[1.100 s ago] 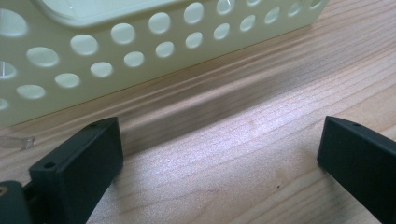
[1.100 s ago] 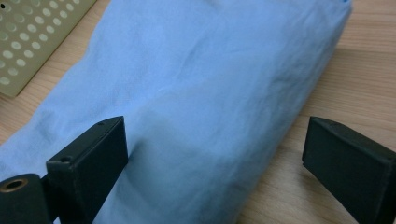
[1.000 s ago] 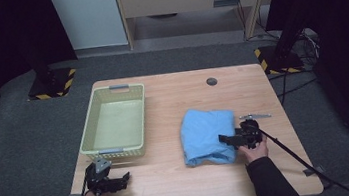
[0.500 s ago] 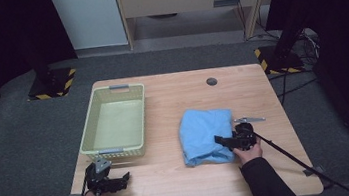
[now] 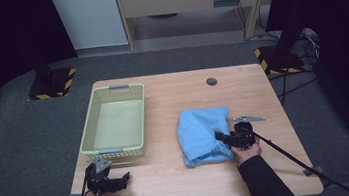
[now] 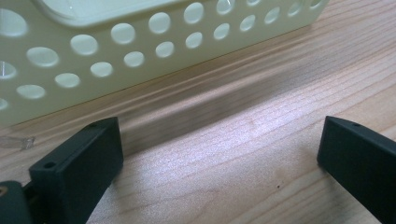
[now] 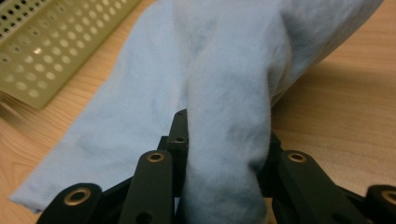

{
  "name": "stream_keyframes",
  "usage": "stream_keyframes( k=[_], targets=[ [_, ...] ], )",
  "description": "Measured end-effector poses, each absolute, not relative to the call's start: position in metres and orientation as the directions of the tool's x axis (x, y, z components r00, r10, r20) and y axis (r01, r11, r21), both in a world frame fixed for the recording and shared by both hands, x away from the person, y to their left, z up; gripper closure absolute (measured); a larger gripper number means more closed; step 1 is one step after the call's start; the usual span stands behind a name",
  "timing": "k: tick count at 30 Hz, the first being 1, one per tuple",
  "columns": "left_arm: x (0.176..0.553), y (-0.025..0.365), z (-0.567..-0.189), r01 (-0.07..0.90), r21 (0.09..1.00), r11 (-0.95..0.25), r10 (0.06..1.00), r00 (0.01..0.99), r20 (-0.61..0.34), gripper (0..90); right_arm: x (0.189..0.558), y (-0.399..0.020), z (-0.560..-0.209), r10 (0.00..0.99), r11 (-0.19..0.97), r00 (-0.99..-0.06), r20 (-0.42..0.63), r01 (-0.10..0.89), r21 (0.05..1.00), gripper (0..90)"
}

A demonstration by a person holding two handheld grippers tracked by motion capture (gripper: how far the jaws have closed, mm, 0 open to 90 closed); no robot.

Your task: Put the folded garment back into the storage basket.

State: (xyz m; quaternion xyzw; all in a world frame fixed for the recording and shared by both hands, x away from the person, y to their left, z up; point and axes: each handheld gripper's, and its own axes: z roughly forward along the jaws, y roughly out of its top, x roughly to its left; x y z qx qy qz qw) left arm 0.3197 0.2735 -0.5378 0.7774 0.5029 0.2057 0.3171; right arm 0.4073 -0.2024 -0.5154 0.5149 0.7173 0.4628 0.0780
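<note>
Readable text: none in any view.
Signs: yellow-and-black hazard stripes on two black stand bases [image 5: 51, 85] on the grey floor beyond the table.

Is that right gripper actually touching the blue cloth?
Touching. In the right gripper view, a fold of the cloth sits pinched between the right gripper jaws.

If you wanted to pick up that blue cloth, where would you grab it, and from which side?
Probably by its near right edge, coming in from the right. The blue cloth lies flat, but there a raised fold gives jaws something to pinch; the right gripper has just closed on such a fold.
</note>
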Motion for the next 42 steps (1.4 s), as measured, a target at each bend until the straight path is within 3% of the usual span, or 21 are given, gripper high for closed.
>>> stream_keyframes(
  k=[15, 42],
  targets=[
    [0.320, 0.274, -0.538, 0.652, 0.699, -0.294, 0.912, 0.410, 0.001, 0.0, 0.396, -0.201, -0.465, 0.788, 0.015, -0.520, 0.329, 0.551, 0.834, 68.7],
    [0.320, 0.274, -0.538, 0.651, 0.699, -0.294, 0.912, 0.410, 0.002, 0.0, 0.386, -0.207, -0.421, 0.796, -0.018, -0.523, 0.304, 0.481, 0.876, 68.6]
  ],
)
